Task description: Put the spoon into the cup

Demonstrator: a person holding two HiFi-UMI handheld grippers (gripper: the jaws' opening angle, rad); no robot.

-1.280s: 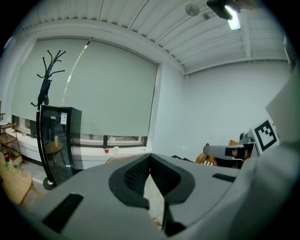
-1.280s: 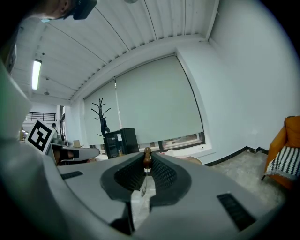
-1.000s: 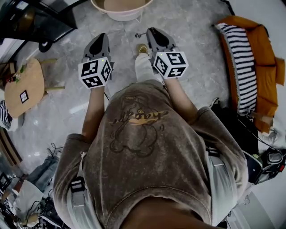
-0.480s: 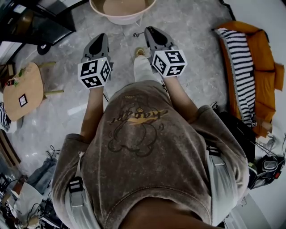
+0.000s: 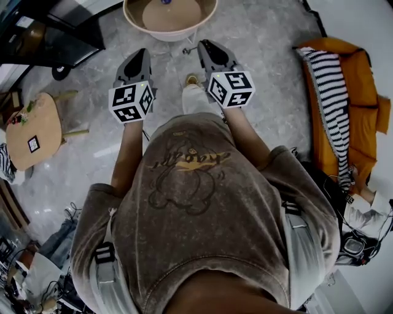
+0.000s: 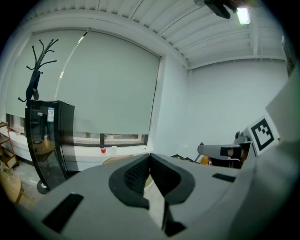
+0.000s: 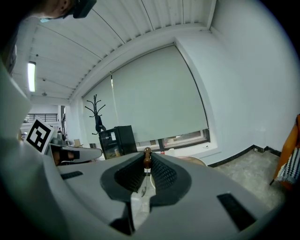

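The right gripper (image 7: 147, 154) has its fingers clamped on the spoon (image 7: 147, 161). The spoon's brown wooden end sticks up at the fingertips, and its thin metal stem hangs down between the pads. The left gripper (image 6: 150, 157), beside the right one and apart from it, has its fingers pressed together with nothing between them. A round table (image 5: 172, 15) lies just ahead of both sets of fingertips.

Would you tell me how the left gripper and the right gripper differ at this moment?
The right gripper grips a spoon, brown end at its jaw tips; the left gripper holds nothing. The left gripper's jaws meet, while the right gripper's are slightly apart around the spoon. Both are grey, carry marker cubes and point towards the round table.
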